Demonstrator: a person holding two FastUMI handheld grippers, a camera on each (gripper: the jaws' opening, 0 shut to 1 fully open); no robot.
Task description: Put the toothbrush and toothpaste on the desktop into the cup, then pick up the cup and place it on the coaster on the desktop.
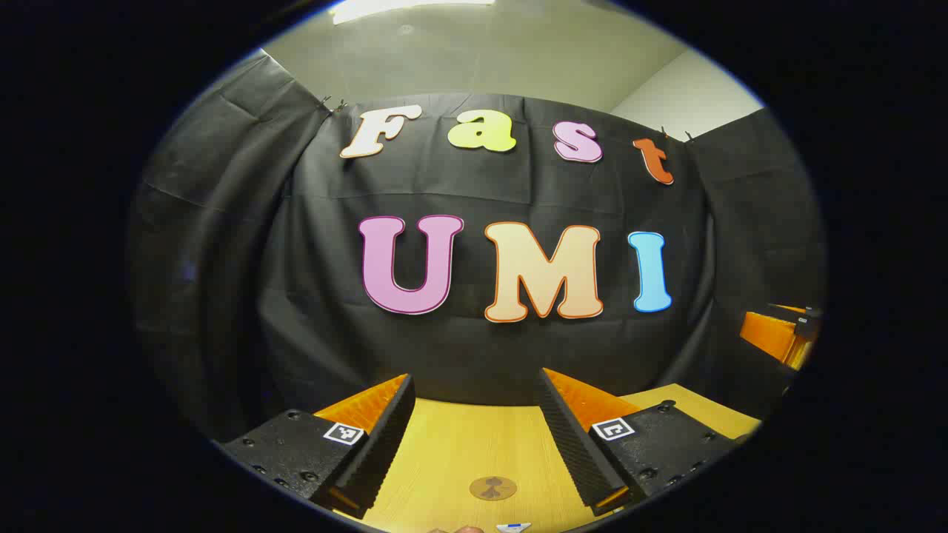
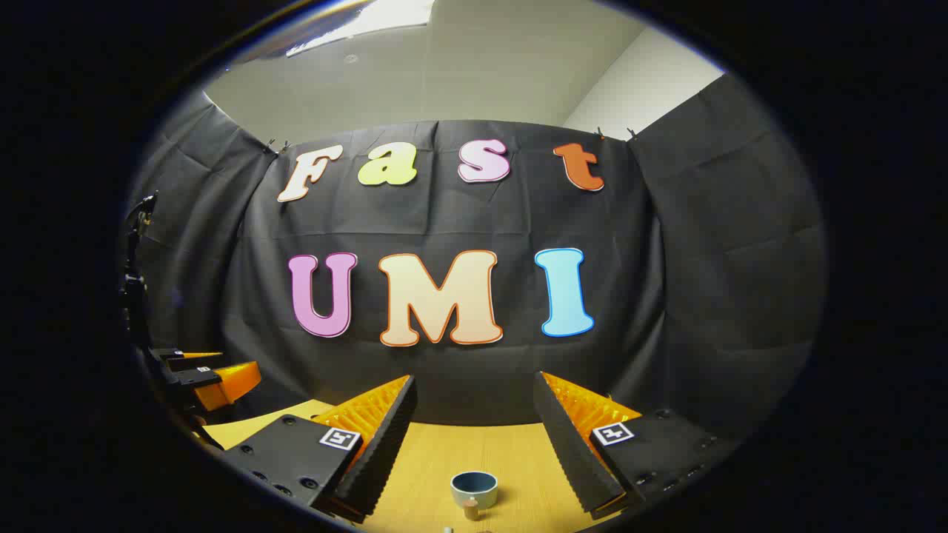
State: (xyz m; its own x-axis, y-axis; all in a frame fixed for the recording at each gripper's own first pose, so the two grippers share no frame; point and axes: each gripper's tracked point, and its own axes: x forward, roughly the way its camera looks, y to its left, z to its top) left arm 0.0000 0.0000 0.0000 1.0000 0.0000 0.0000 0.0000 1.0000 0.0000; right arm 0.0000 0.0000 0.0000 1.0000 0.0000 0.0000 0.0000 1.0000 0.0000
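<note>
In the left gripper view my left gripper [image 1: 474, 400] stands open above the wooden desktop [image 1: 459, 444], with a round brown coaster [image 1: 492, 488] lying between and below its fingers. At the bottom edge a white-and-blue tip [image 1: 513, 527] of some item peeks in. In the right gripper view my right gripper [image 2: 474, 400] is open too, nothing between its fingers. A blue-grey cup [image 2: 474, 487] stands on the desktop [image 2: 429, 474] below it, with a small pale object [image 2: 471, 508] just in front of the cup.
The left gripper [image 2: 200, 381] shows at the far left of the right gripper view, raised over the desk's left end. The right gripper [image 1: 781, 333] shows at the right edge of the left gripper view. Black cloth walls close the back and sides.
</note>
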